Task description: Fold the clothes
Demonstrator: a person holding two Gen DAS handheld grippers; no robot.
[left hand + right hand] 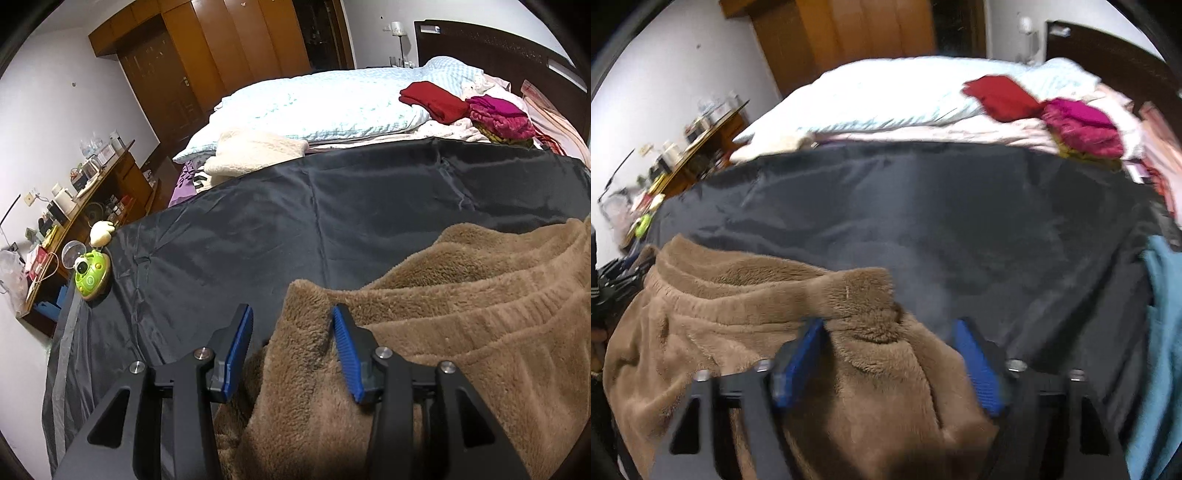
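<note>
A brown fleece garment (461, 314) with a ribbed elastic waistband lies on a black sheet (295, 221) spread over the bed. In the left wrist view its left corner stands up between the blue pads of my left gripper (291, 310). The right pad digs into the pile and the fleece fills the gap lower down. The right wrist view is blurred. There the garment (738, 295) has its right corner between the blue pads of my right gripper (888, 323). The left pad touches the fleece, while the right pad's tip stands apart from it over the black sheet (923, 203).
Behind the sheet lie a white duvet (314, 99), a cream blanket (255, 151), a folded red cloth (432, 98) and a magenta pile (498, 114). A green toy (90, 273) sits at the sheet's left edge beside a cluttered desk (92, 192). A teal cloth (1160, 332) lies at the right.
</note>
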